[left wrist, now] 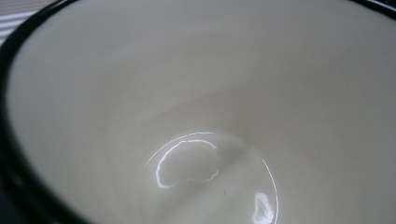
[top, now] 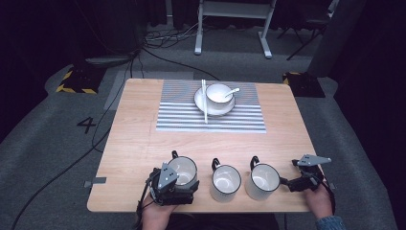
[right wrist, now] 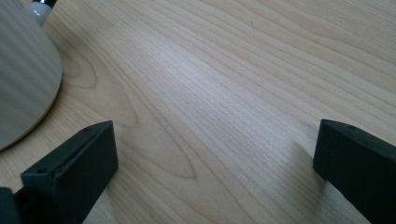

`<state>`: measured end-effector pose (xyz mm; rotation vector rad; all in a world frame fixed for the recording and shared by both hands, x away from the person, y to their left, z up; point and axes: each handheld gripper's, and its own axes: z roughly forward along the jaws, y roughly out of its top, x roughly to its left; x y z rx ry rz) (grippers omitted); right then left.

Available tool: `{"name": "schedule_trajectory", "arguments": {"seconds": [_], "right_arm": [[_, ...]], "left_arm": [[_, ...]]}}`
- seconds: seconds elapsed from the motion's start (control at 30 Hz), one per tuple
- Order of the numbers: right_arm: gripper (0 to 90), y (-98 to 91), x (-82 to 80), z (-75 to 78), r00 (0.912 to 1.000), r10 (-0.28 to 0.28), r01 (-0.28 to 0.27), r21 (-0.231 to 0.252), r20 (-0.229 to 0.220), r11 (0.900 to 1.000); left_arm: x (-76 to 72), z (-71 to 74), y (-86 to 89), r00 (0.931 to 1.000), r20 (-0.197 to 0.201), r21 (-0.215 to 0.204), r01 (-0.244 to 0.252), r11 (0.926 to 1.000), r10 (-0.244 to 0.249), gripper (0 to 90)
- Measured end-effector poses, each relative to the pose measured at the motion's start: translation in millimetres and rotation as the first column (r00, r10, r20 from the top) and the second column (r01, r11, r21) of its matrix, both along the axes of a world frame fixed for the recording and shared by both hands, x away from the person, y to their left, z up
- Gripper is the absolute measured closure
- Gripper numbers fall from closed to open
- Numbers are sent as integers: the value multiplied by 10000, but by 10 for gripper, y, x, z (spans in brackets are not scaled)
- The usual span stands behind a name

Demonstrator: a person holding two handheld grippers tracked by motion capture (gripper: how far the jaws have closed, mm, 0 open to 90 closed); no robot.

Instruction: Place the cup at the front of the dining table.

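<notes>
White enamel, the left mug (top: 182, 170) is sitting at the surface's (top: 139, 143) near edge under our left tongs (top: 168, 184), grip unclear; right tongs (top: 290, 183) are gaping wide. Lifting carelessly risks knocking the middle mug (top: 225, 181).

The white mug with a thin black rim (left wrist: 196, 116) right in front of the left jaws looks like shiny enamel; its smooth inside throws back bright spots of light. The pale wooden counter (right wrist: 243, 84) under the right jaws is smooth and matt, with wavy brown grain lines. The right jaws are matt black plastic with flat, dull faces. Just left of them, the round white side of another mug (right wrist: 23, 79) looks smooth with a soft shine.
</notes>
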<state>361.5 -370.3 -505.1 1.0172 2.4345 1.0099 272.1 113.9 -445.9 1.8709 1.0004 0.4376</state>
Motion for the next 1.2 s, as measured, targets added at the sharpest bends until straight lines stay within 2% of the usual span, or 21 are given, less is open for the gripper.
{"name": "schedule_trajectory", "arguments": {"seconds": [0.33, 0.6, 0.73, 0.9, 1.1, 1.13, 1.17, 1.2], "right_arm": [[1, -1, 1, 0, 10000, 4, -4, 3, -7, 10000], [1, -1, 2, 0, 10000, 4, -4, 0, 1, 10000], [1, 0, 1, 0, 10000, 3, -3, 3, 3, 10000], [1, -1, 1, -1, 10000, 4, -4, 0, 7, 10000], [1, -1, 1, -1, 10000, 8, -8, -2, 10, 10000], [1, -1, 1, -1, 10000, 8, -8, -2, 10, 10000], [0, 0, 1, -1, 10000, 7, -7, -6, 20, 10000], [0, 0, 0, -1, 10000, 3, -3, -1, 14, 10000]], "left_arm": [[134, 236, 60, 9995, 301, 27, -31, 10000, 30, 37], [298, 406, 95, 9990, 396, 376, -244, 9990, 229, 37], [429, 483, 125, 9951, 868, 716, -541, 9960, 478, 37], [630, 584, 199, 9950, 747, 145, -668, 9977, 655, 37], [800, 707, 218, 9952, 675, 107, -718, 9974, 709, 36], [828, 724, 216, 9937, 791, 70, -806, 9967, 798, 36], [851, 743, 218, 9937, 720, 84, -868, 9962, 860, 37], [882, 751, 210, 9912, 763, -126, -1079, 9941, 1085, 37]]}}
